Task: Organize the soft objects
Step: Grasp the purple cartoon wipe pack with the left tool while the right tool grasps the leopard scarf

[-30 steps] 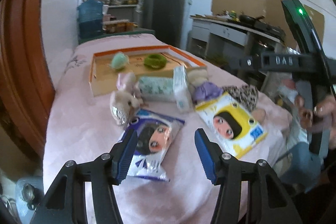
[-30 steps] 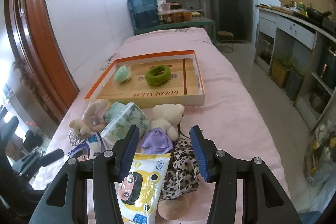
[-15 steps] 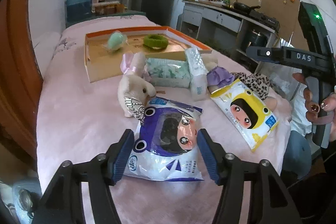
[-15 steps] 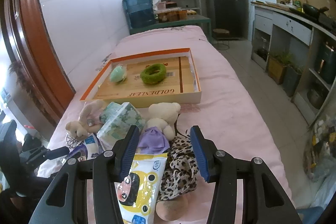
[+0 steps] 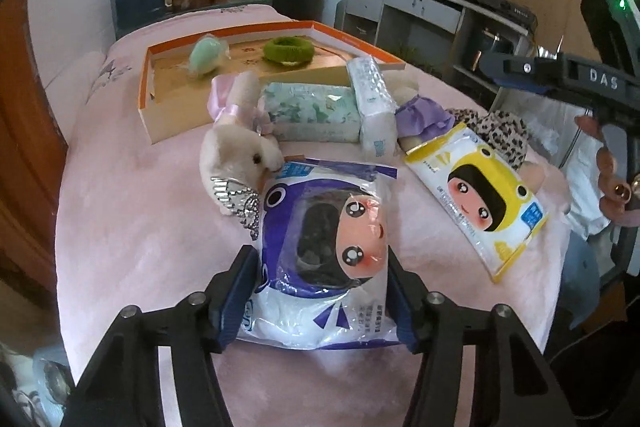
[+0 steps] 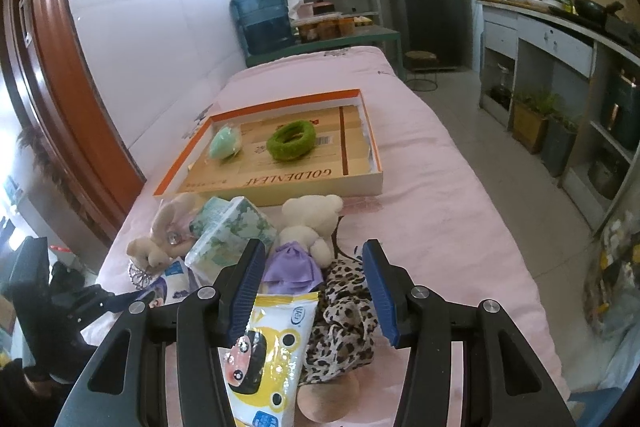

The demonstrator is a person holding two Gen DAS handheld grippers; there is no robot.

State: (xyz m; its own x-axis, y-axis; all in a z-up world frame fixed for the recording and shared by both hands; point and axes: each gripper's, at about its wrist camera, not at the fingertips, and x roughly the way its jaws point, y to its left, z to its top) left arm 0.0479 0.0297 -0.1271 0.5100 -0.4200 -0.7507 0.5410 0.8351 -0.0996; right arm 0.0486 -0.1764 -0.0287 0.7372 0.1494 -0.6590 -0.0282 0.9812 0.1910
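My left gripper (image 5: 320,291) is open, its blue pads on either side of the lower half of a purple cartoon-face wipes pack (image 5: 326,243) lying on the pink cover. A plush rabbit (image 5: 236,151) touches the pack's top left. A yellow wipes pack (image 5: 480,195) lies to the right. My right gripper (image 6: 314,287) is open and empty above the yellow pack (image 6: 268,355), a leopard cloth (image 6: 344,323) and a bear in a purple dress (image 6: 304,231). An orange-rimmed box (image 6: 360,183) holds a green ring (image 6: 291,141) and a mint ball (image 6: 225,143).
Two tissue packs (image 5: 316,111) lie between the rabbit and the bear. The pink-covered table (image 6: 432,211) drops off at its right edge to a tiled floor. A wall and wooden door frame (image 6: 60,75) run along the left. Shelves and a fridge stand behind.
My left gripper has moved forward and down, so the purple pack now lies between its open fingers. The right gripper has barely moved.
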